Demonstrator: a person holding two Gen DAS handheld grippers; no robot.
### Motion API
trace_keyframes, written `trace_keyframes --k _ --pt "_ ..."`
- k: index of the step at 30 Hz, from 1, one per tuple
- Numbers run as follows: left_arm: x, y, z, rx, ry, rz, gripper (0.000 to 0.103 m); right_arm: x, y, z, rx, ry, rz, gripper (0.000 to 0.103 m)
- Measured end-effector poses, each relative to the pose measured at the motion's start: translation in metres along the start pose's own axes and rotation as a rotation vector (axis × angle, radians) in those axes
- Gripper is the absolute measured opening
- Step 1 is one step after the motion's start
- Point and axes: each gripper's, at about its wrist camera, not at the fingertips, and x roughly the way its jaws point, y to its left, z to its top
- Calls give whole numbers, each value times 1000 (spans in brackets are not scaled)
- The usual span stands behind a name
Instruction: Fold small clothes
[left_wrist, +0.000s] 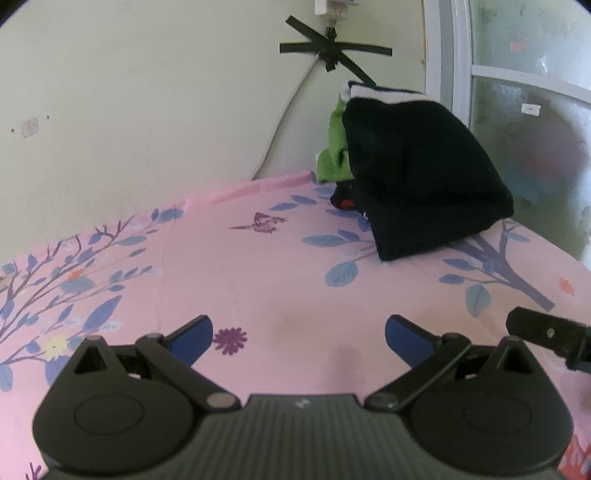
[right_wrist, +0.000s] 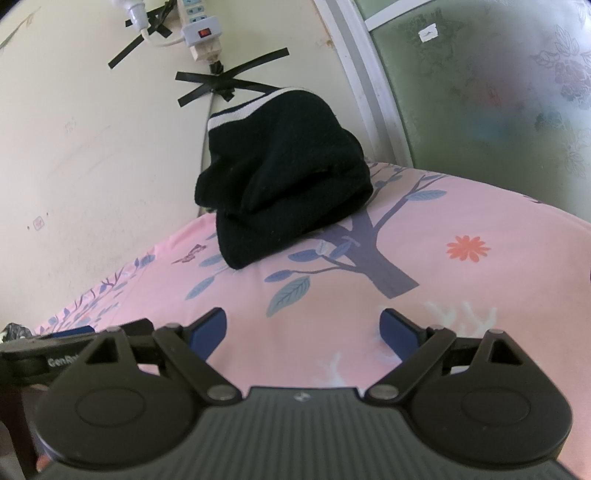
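A cream wall (left_wrist: 147, 92) with black tape (left_wrist: 332, 50) crossed over a cable backs a surface under a pink sheet (left_wrist: 277, 266) printed with blue leaves and a tree; a frosted window (left_wrist: 535, 110) closes the corner. A power strip (right_wrist: 197, 27) is taped higher up.

The clothes sit in that far corner: a black garment (left_wrist: 424, 170) with a white band, folded and resting on top of a small pile, with a green piece (left_wrist: 334, 147) showing behind it on the wall side. I'd judge this the done stack, parked out of the way so the near sheet stays free for work.

Both tools hang low over the bare sheet, well apart from the pile. The left hand-held gripper (left_wrist: 299, 338) has its 2 blue pads spread wide with nothing between them. The right hand-held gripper (right_wrist: 303, 330) is the same, spread and empty (its dark edge shows at the left camera's right border). No unfolded garment lies within reach in either view, so whether another piece remains I cannot tell.
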Motion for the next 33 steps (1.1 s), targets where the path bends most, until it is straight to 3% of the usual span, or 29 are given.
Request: trace_keyframes --k 6,11,33 --pt "0 1 1 -8 6 5 103 0 0 0 2 -1 1 87" --pt "6 -1 -2 2 77 20 103 0 0 0 3 -1 2 87" --pt "8 -1 -4 11 91 43 103 -1 0 0 6 -4 4 87"
